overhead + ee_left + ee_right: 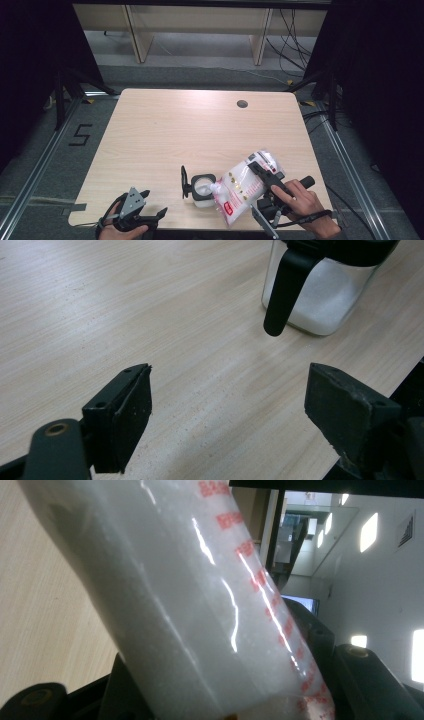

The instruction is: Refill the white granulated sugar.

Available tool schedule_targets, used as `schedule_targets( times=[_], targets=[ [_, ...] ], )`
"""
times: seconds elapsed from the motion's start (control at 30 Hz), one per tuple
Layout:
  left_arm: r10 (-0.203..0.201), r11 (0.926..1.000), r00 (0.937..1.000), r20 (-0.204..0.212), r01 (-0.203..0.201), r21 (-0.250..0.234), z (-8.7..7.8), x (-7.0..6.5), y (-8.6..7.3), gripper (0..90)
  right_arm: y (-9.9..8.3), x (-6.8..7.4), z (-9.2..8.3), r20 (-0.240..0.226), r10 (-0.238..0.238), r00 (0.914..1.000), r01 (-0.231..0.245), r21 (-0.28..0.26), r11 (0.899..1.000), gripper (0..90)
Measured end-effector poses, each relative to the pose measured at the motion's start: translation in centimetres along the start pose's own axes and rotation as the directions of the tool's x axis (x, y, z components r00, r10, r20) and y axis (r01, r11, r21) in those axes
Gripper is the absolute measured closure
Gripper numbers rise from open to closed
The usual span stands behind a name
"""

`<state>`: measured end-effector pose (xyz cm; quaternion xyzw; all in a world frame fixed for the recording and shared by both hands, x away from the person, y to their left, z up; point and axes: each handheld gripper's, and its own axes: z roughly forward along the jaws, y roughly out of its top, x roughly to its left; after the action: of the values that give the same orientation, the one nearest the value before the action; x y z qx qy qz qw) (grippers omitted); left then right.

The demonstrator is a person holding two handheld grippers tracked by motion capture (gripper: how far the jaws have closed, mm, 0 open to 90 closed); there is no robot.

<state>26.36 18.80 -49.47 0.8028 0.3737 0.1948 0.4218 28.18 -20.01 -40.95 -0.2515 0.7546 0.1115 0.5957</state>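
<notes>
— What sort of room am I working in here?

— A lab or test bay, I'd say. My light wood table [200,130] stands on grey carpet between metal floor rails [35,170], with black curtains [30,55] hung on both sides.

— Anything else?

— A "5" taped on the floor [80,135], loose cables [292,40] trailing behind, and bare desk legs [135,35] beyond. Office-style ceiling panel lights [370,530] show from my right gripper view.
</notes>
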Motion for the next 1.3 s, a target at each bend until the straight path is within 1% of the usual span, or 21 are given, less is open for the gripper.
schedule_targets(
  times=[0.1,0.13,0.3,0.33,0.4,0.43,0.5,0.57,0.6,0.63,0.67,0.7,0.77,0.83,0.9,1.0,1.07,1.17,1.23,1.27,1.3],
  targets=[
    [0.01,1.0,0.9999,0.003,-0.01,0.001,0.0,0.0,0.0,18.5,-0.1,0.3,-0.1,-0.012,0.064,0.9979,-0.064,0.015,0.998,50.4],
    [0.006,1.0,1.0,0.003,-0.006,-0.001,0.0,0.1,0.0,18.5,-0.2,0.1,0.0,-0.006,0.04,0.9992,-0.04,0.001,0.999,50.4],
    [0.009,1.0,1.0,0.004,-0.009,0.002,-0.1,0.1,0.0,18.5,-0.8,0.6,0.1,-0.025,0.105,0.9942,-0.104,0.012,0.994,50.4],
    [0.022,0.9997,0.9997,0.004,-0.022,0.013,-0.1,0.2,0.0,18.5,-0.8,0.6,0.1,-0.026,0.104,0.9943,-0.103,0.015,0.995,50.4],
    [-0.023,0.9997,0.9997,0.004,0.023,-0.004,0.0,-0.1,-0.1,18.5,-0.9,0.5,0.1,-0.032,0.093,0.9951,-0.092,0.016,0.996,50.5],
    [-0.011,0.9999,0.9999,0.004,0.011,0.0,0.0,-0.1,-0.1,18.5,-0.9,0.3,0.1,-0.027,0.078,0.9966,-0.077,0.004,0.997,50.5],
    [0.009,1.0,1.0,0.003,-0.009,0.003,-0.1,0.1,0.0,18.5,-0.9,0.4,0.1,-0.028,0.087,0.9958,-0.087,-0.003,0.996,50.6],
    [0.001,0.9999,1.0,0.002,-0.001,0.015,-0.1,0.1,0.0,18.5,-0.9,0.5,0.2,-0.029,0.087,0.9958,-0.087,0.001,0.996,50.7],
    [-0.024,0.9997,0.9997,0.001,0.024,-0.005,0.0,-0.1,-0.1,18.5,-1.0,0.8,0.1,-0.056,0.121,0.991,-0.12,0.025,0.992,50.7],
    [-0.033,0.9994,0.9994,0.004,0.033,-0.01,0.0,-0.2,-0.1,18.5,-1.0,0.8,0.1,-0.045,0.127,0.9909,-0.127,0.016,0.992,50.7],
    [-0.01,0.9999,1.0,-0.001,0.01,0.005,-0.1,0.0,-0.1,18.5,-1.0,0.8,0.1,-0.045,0.126,0.991,-0.126,0.011,0.992,50.7],
    [-0.024,0.9997,0.9997,0.002,0.024,-0.005,0.0,0.0,-0.1,18.5,-1.0,0.5,0.1,-0.038,0.098,0.9945,-0.098,0.0,0.995,50.8],
    [-0.02,0.9998,0.9998,0.001,0.02,-0.004,0.0,0.0,-0.1,18.5,-1.1,0.5,0.1,-0.033,0.105,0.9939,-0.105,-0.008,0.994,50.8],
    [0.01,0.9999,0.9999,0.002,-0.01,0.003,-0.1,0.1,-0.1,18.5,-1.0,0.5,0.1,-0.036,0.094,0.9949,-0.095,-0.01,0.995,50.9],
    [-0.023,0.9997,0.9997,0.001,0.023,-0.006,0.0,0.0,-0.1,18.5,-0.9,0.5,0.2,-0.036,0.102,0.9941,-0.103,-0.017,0.995,50.9],
    [0.011,0.9999,0.9999,0.001,-0.011,0.005,-0.2,0.1,-0.1,18.5,-0.9,0.5,0.2,-0.041,0.099,0.9943,-0.1,-0.022,0.995,50.9],
    [-0.023,0.9997,0.9997,0.0,0.023,-0.004,-0.1,0.0,-0.1,18.5,-1.0,0.8,0.2,-0.049,0.135,0.9897,-0.136,-0.009,0.991,50.9],
    [-0.018,0.9998,0.9998,0.001,0.018,0.001,-0.1,0.0,-0.1,18.5,-1.2,0.5,0.1,-0.064,0.11,0.9919,-0.11,-0.009,0.994,50.9],
    [0.013,0.9999,0.9999,-0.002,-0.013,0.002,-0.1,0.2,-0.1,18.5,-1.2,0.7,0.3,-0.058,0.122,0.9908,-0.123,-0.017,0.992,51.0],
    [-0.025,0.9997,0.9997,0.001,0.025,-0.004,-0.1,0.0,-0.1,18.5,-1.2,0.7,0.2,-0.056,0.116,0.9917,-0.117,-0.016,0.993,51.1],
    [-0.019,0.9998,0.9998,0.0,0.019,-0.002,-0.1,0.0,0.0,18.5,-1.2,0.8,0.3,-0.053,0.123,0.991,-0.124,-0.022,0.992,51.3]
  ],
)
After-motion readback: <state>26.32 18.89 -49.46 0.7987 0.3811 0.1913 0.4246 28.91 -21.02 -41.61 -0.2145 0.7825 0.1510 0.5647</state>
